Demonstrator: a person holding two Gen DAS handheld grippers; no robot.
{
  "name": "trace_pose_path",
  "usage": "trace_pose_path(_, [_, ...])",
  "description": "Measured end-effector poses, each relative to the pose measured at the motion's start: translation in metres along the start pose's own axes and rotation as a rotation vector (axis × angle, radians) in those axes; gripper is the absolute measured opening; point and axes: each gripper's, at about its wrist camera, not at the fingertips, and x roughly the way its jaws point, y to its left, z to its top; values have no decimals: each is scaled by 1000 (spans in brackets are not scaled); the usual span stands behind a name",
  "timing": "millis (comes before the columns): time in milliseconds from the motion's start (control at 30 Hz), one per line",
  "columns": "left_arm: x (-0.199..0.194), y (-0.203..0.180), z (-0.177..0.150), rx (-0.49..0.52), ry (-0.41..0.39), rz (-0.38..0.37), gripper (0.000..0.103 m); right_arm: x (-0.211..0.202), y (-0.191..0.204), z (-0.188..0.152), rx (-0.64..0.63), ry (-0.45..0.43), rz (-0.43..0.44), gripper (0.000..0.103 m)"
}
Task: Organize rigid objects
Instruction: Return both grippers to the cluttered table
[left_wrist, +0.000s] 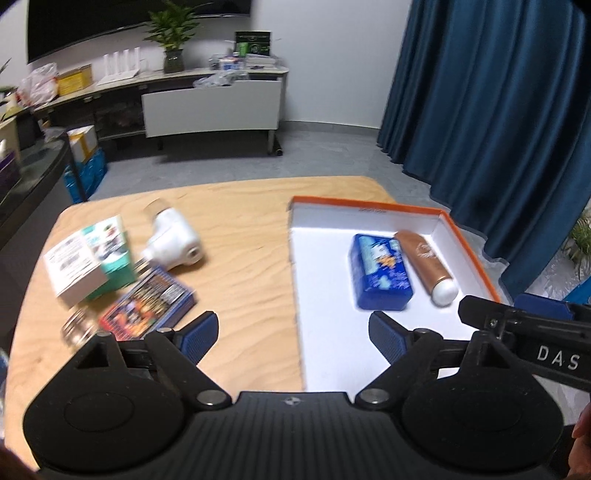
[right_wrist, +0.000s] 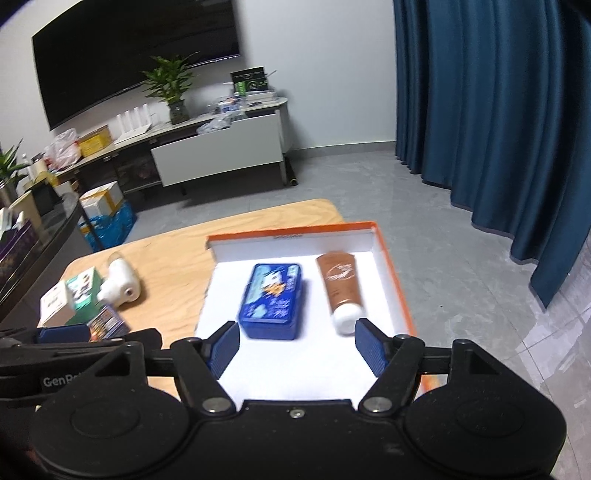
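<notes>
An orange-rimmed white box (left_wrist: 469, 236) (right_wrist: 395, 273) lies on the right of the wooden table (left_wrist: 243, 251) (right_wrist: 170, 266). Inside it lie a blue tin (left_wrist: 382, 275) (right_wrist: 271, 301) and a brown tube with a white cap (left_wrist: 428, 264) (right_wrist: 340, 282), side by side. Left of the box are a white device (left_wrist: 171, 242) (right_wrist: 120, 284), a white and green carton (left_wrist: 88, 260) (right_wrist: 68, 299) and a colourful flat pack (left_wrist: 149, 302) (right_wrist: 107, 323). My left gripper (left_wrist: 291, 338) hangs open over the box's left edge, holding nothing. My right gripper (right_wrist: 295, 345) is open and empty just in front of the tin and tube.
A silver object (left_wrist: 75, 325) lies blurred at the table's left front. Beyond the table are grey floor, a low white cabinet (left_wrist: 210, 107) (right_wrist: 218, 151) with a plant, a dark glass table (left_wrist: 33, 166) at left and blue curtains (left_wrist: 498, 92) (right_wrist: 491, 110) at right.
</notes>
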Motion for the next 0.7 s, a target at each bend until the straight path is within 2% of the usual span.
trace_pose_path(267, [-25,61,-24,-93,-7,83,91,-4,45,-23,-72,36,109,83])
trace_pose_path(500, [-46,127,-39,-197,-15,208,91,-7,116,-57,-173,95,339,85])
trace_pose_path(600, [-51,146,-45,-231,-6,229,91,-7,154,-72,-276,108,427,86])
trace_pose_path(700, [-52,155,-51,-241,3,232,91,2,185,-88,-397,110,443,86])
